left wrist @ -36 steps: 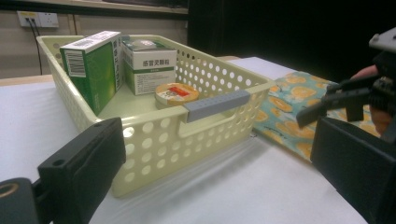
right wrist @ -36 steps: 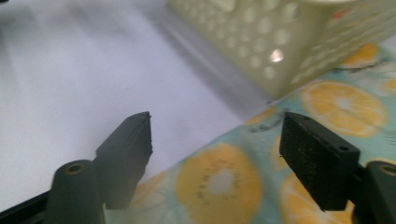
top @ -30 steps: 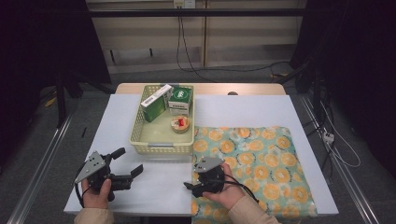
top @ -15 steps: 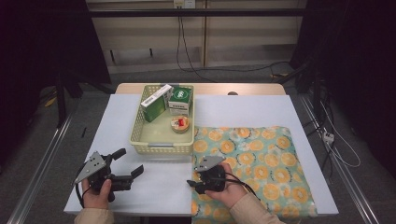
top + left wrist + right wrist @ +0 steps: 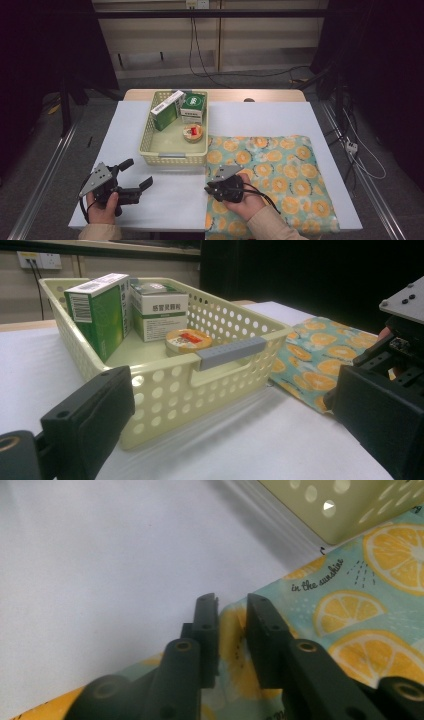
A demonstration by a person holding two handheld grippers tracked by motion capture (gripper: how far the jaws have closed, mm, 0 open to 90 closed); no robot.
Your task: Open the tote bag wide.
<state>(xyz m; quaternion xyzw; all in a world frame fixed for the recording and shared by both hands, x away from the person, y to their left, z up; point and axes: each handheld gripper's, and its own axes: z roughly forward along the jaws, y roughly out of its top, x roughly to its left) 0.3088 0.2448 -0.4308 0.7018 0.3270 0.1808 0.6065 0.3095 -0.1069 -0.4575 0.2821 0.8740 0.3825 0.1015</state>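
A cloth (image 5: 270,170) printed with orange slices lies spread on the right half of the white table (image 5: 260,117). My right gripper (image 5: 208,190) sits at the cloth's near left edge. In the right gripper view its jaws have just been closing, and the right gripper (image 5: 232,611) now pinches a raised fold of the cloth (image 5: 350,630). My left gripper (image 5: 137,173) rests open at the table's front left with nothing between its jaws. In the left gripper view the left gripper (image 5: 235,430) faces the basket (image 5: 240,352) and the cloth (image 5: 320,350).
A cream perforated basket (image 5: 172,159) stands left of the cloth. It holds a green box (image 5: 165,110), a white and green box (image 5: 192,107) and a round tin (image 5: 192,132). The basket's corner (image 5: 340,510) is close beyond the right gripper. Cables hang behind the table.
The right gripper's jaws have closed from wide apart onto the cloth's edge, the hand shifting slightly. The left gripper and the basket have stayed put.
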